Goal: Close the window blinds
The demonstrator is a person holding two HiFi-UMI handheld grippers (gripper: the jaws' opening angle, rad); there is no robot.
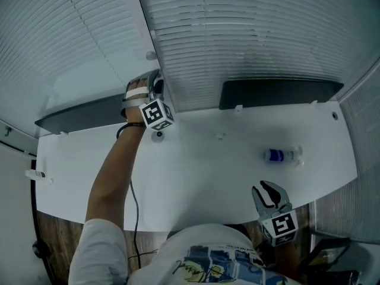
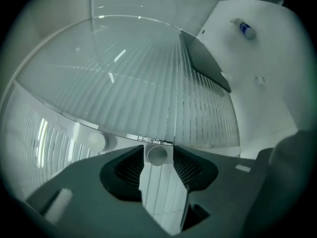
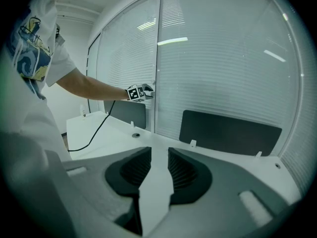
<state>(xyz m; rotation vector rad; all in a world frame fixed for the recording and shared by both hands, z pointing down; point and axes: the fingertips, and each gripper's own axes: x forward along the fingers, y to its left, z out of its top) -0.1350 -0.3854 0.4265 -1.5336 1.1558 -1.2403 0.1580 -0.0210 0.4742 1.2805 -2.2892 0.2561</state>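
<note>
White slatted blinds (image 1: 249, 40) hang behind glass across the far side of the desk; they also fill the left gripper view (image 2: 148, 83) and the right gripper view (image 3: 223, 58). My left gripper (image 1: 155, 86) is raised against the upright window frame between two panes. In its own view a small round white knob (image 2: 157, 155) sits between the tips of its jaws (image 2: 157, 162), which stand apart around it. A second knob (image 2: 94, 142) is to the left. My right gripper (image 1: 270, 193) hovers at the desk's near edge, open and empty (image 3: 156, 170).
A small bottle with a blue label (image 1: 282, 155) lies on the white desk (image 1: 208, 171). Two dark panels (image 1: 279, 92) (image 1: 83, 114) stand along the desk's far edge. A black cable (image 1: 133, 206) runs down from the left arm. A round grommet (image 1: 158, 136) sits in the desk.
</note>
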